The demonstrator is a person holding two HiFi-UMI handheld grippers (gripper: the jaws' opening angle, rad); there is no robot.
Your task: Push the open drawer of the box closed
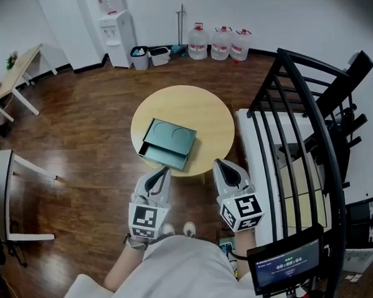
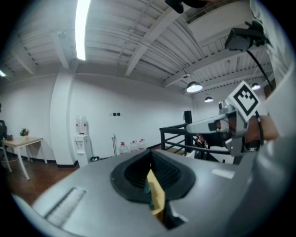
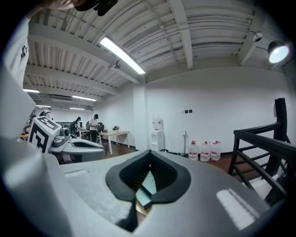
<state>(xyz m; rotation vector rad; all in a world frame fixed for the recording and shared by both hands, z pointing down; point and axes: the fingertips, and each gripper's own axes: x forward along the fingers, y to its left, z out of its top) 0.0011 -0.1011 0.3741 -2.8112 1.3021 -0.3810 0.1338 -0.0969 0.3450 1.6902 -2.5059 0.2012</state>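
Note:
A teal box (image 1: 171, 133) lies on the round wooden table (image 1: 209, 113). Its drawer (image 1: 163, 154) is pulled out toward me, reaching the table's near edge. My left gripper (image 1: 163, 171) hovers just short of that edge, in front of the drawer, jaws shut and empty. My right gripper (image 1: 216, 163) is level with it at the table's near right rim, also shut and empty. In the left gripper view the left gripper's (image 2: 150, 183) closed jaws leave a slit showing teal and wood. In the right gripper view a sliver of the box (image 3: 147, 187) shows below the right gripper's (image 3: 148, 173) jaws.
A black stair railing (image 1: 298, 139) and a white bench (image 1: 255, 154) stand close on the right. At the back wall are a water cooler (image 1: 115, 30), two bins (image 1: 149, 55) and three water jugs (image 1: 221, 42). A wooden desk (image 1: 14, 73) is far left.

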